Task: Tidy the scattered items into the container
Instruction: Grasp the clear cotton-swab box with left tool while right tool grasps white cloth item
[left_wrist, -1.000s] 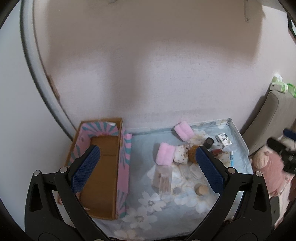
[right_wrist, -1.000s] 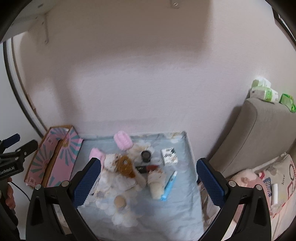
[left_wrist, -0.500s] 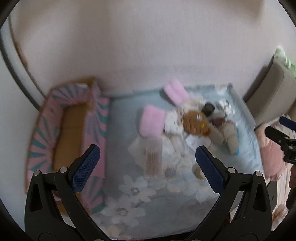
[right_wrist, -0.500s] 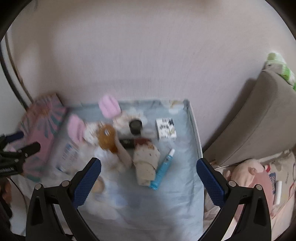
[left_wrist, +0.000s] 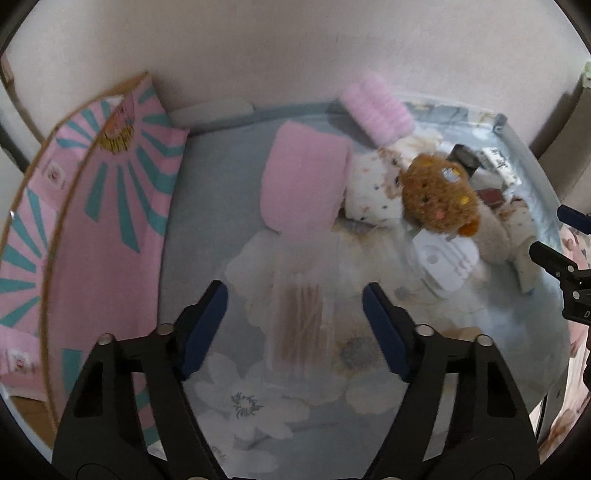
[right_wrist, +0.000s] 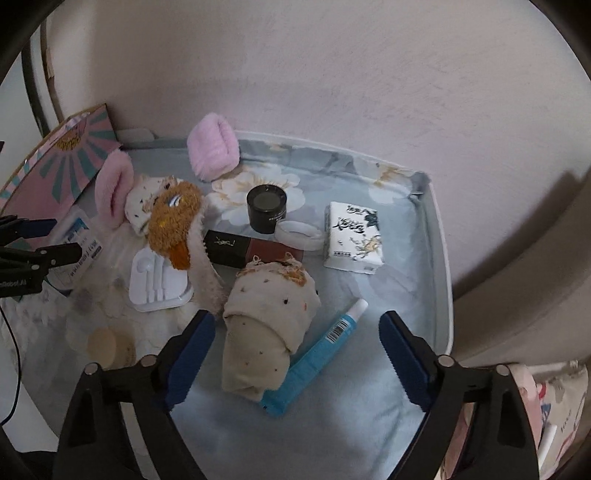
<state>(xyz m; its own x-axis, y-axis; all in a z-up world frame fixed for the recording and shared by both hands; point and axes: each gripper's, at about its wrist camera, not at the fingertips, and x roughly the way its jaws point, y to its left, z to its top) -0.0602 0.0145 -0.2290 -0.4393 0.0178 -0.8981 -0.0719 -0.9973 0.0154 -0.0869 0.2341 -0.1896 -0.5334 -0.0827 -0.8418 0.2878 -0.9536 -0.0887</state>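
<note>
Scattered items lie on a blue floral cloth (right_wrist: 369, 398). My left gripper (left_wrist: 295, 328) is open just above a clear packet of cotton swabs (left_wrist: 301, 325). To its left stands the pink sunburst box (left_wrist: 110, 221). My right gripper (right_wrist: 297, 356) is open over a rolled beige sock (right_wrist: 266, 332) and a blue tube (right_wrist: 317, 354). Beyond lie a tissue pack (right_wrist: 352, 236), a black jar (right_wrist: 266, 206), a white ring (right_wrist: 299, 232), a dark lipstick box (right_wrist: 240, 247), a white earphone case (right_wrist: 159, 280), a brown plush (right_wrist: 177, 221) and two pink towel rolls (right_wrist: 212, 151).
The cloth sits in a tray with a white rim (right_wrist: 443, 277) against a pale wall. A grey sofa arm (right_wrist: 535, 258) stands close on the right. Round cotton pads (right_wrist: 107, 343) lie at the front left. Each gripper shows at the edge of the other's view.
Both grippers have come down and forward, much closer to the items. The left jaws have narrowed a little around the swab packet. Nothing has been picked up.
</note>
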